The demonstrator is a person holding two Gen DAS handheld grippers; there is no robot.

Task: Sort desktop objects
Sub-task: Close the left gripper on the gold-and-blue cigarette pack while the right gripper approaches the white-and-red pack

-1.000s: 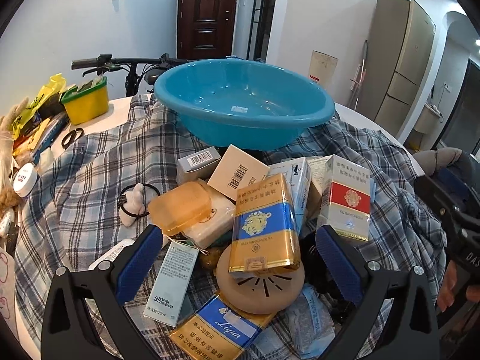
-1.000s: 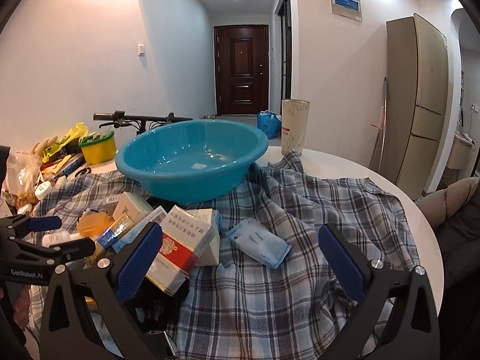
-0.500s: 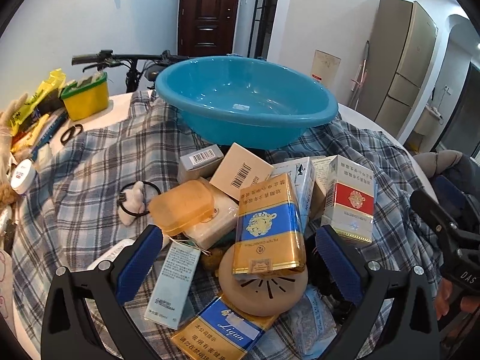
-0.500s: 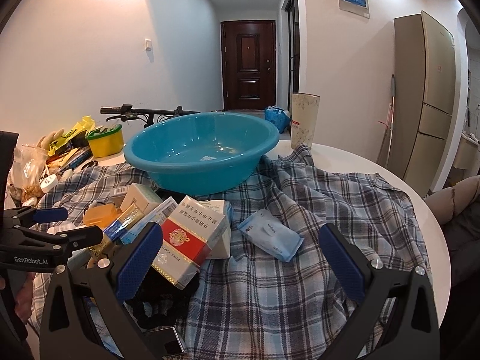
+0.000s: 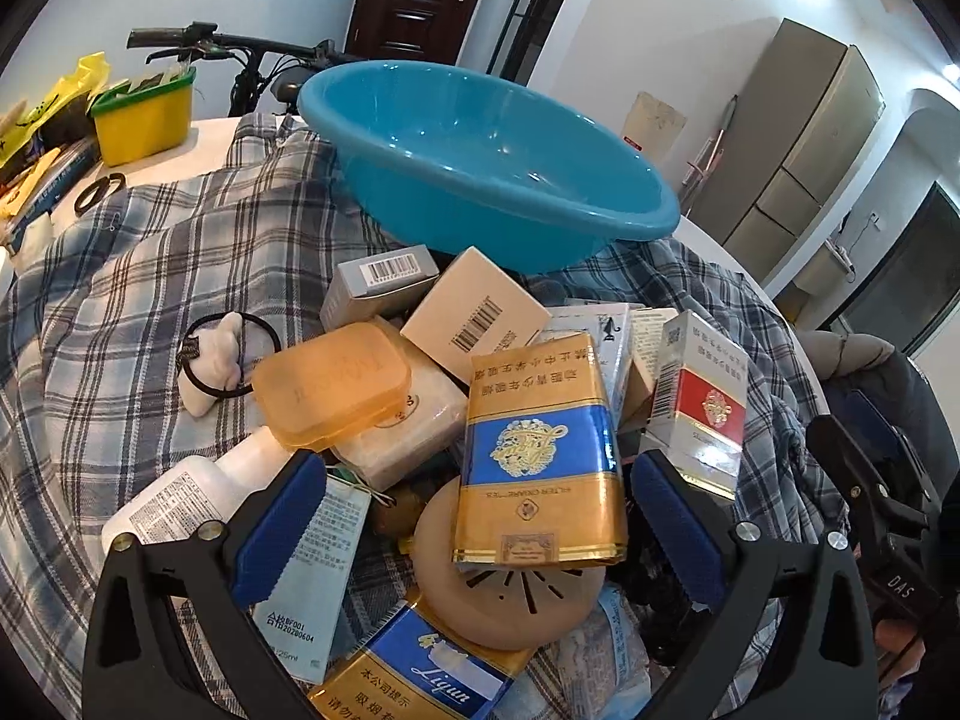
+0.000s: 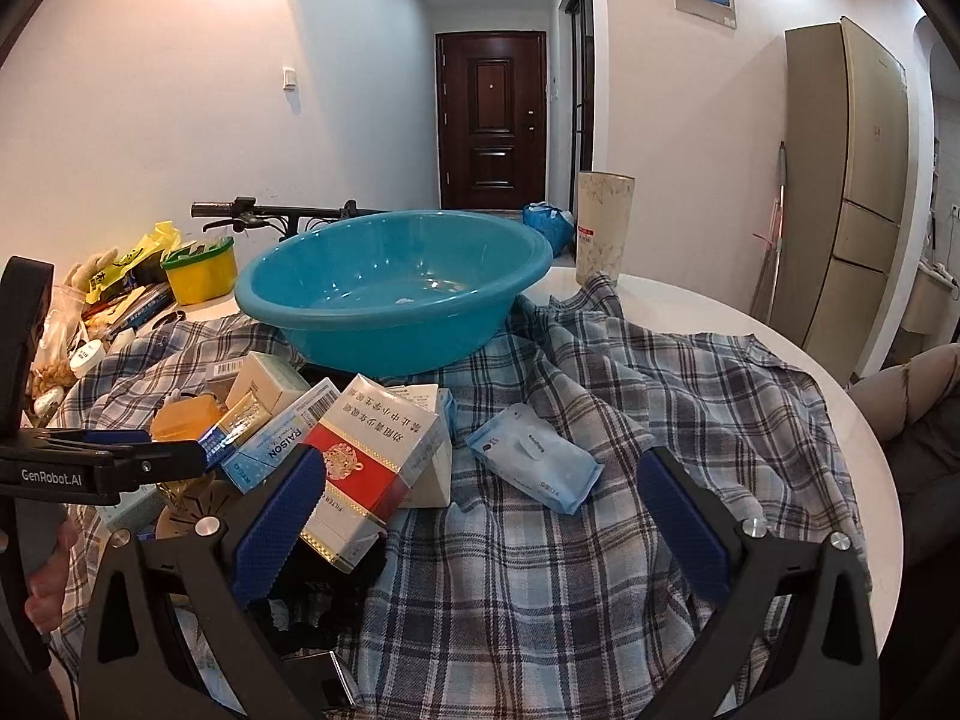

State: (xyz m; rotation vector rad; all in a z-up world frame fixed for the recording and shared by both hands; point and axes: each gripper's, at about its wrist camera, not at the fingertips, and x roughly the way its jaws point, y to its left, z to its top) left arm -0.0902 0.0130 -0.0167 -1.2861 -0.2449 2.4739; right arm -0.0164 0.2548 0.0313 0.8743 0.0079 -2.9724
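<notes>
A pile of small boxes lies on a plaid cloth in front of a blue basin. My left gripper is open, its jaws standing either side of a gold-and-blue cigarette box that leans on a tan round disc. An orange soap case and a red-and-white box flank it. My right gripper is open and empty, with the red-and-white box by its left finger and a blue wipes pack ahead. The basin is empty.
A white bottle, a black hair tie with a white figure and a barcode box lie around the pile. A yellow tub and clutter sit at the table's left. A tall cup stands behind the basin.
Both grippers have moved slightly forward and lower toward the pile; the left one now tilts and sits closer around the gold-and-blue box. Nothing was picked up.
</notes>
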